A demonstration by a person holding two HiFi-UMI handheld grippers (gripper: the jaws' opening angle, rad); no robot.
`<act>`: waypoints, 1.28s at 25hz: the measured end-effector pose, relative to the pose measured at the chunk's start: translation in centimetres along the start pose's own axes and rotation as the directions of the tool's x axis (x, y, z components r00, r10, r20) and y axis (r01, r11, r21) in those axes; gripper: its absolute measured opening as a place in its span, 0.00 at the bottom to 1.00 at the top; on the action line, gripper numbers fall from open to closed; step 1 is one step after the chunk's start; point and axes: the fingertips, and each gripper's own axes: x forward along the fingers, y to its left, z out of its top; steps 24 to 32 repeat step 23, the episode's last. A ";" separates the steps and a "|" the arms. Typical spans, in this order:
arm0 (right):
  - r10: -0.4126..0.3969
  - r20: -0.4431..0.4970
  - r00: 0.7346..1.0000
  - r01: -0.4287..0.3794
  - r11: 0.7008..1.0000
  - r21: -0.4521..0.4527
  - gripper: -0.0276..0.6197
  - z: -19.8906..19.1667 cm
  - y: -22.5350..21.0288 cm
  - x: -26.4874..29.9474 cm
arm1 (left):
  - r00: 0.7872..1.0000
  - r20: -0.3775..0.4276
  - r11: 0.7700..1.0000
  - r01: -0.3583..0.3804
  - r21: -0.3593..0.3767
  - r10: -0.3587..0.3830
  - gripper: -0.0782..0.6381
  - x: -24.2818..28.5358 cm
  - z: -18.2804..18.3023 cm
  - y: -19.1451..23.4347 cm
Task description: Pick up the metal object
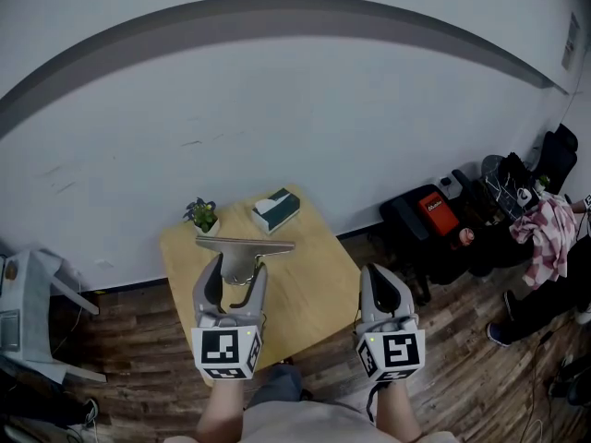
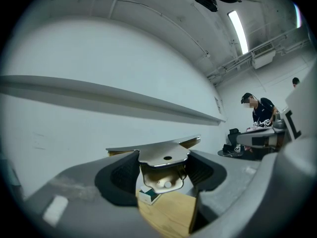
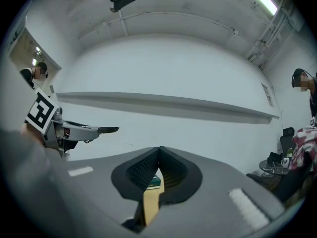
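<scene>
A shiny T-shaped metal bracket (image 1: 242, 251) hangs above the wooden table (image 1: 314, 289), its wide flat bar across the top. My left gripper (image 1: 238, 280) is shut on its stem. In the left gripper view the metal bracket (image 2: 163, 157) fills the gap between both black pads (image 2: 123, 170), with a small hole in its flat face. My right gripper (image 1: 381, 280) is held off the table's right edge, shut with nothing in it. In the right gripper view its pads (image 3: 146, 170) meet at the tips, and the bracket (image 3: 94, 130) shows at the left.
A small potted plant (image 1: 201, 215) and a green-and-white tissue box (image 1: 276, 210) stand at the table's far side. A grey chair (image 1: 32, 317) is at the left. Bags and clothes (image 1: 517, 210) lie along the wall at the right, where a person (image 2: 260, 110) stands.
</scene>
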 end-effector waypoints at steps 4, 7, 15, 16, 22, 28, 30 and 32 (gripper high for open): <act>-0.004 -0.002 1.000 0.004 1.000 0.003 0.05 0.0 0.0 -0.6 | 1.000 0.005 1.000 -0.001 -0.002 0.001 0.52 -0.5 0.1 -0.1; -0.007 -0.005 1.000 0.007 1.000 0.001 0.05 0.0 0.0 -1.0 | 1.000 0.009 1.000 -0.001 -0.002 0.001 0.52 -0.8 0.2 -0.2; -0.016 -0.013 1.000 0.016 1.000 -0.001 0.05 -0.2 0.1 -2.3 | 1.000 0.012 1.000 0.011 -0.013 -0.011 0.52 -1.6 0.1 -1.0; -0.017 -0.014 1.000 0.017 1.000 -0.003 0.05 -0.2 0.2 -2.5 | 1.000 0.012 1.000 0.013 -0.013 -0.013 0.52 -1.7 0.1 -1.0; -0.023 -0.015 1.000 0.023 1.000 -0.009 0.05 -0.1 0.3 -2.9 | 1.000 0.014 1.000 0.014 -0.025 -0.014 0.52 -2.1 0.0 -1.1; -0.024 -0.015 1.000 0.023 1.000 -0.010 0.05 -0.1 0.4 -3.0 | 1.000 0.014 1.000 0.014 -0.027 -0.013 0.52 -2.2 0.0 -1.1; -0.024 -0.015 1.000 0.023 1.000 -0.010 0.05 -0.1 0.4 -3.0 | 1.000 0.014 1.000 0.014 -0.027 -0.013 0.52 -2.2 0.0 -1.1; -0.024 -0.015 1.000 0.023 1.000 -0.010 0.05 -0.1 0.4 -3.0 | 1.000 0.014 1.000 0.014 -0.027 -0.013 0.52 -2.2 0.0 -1.1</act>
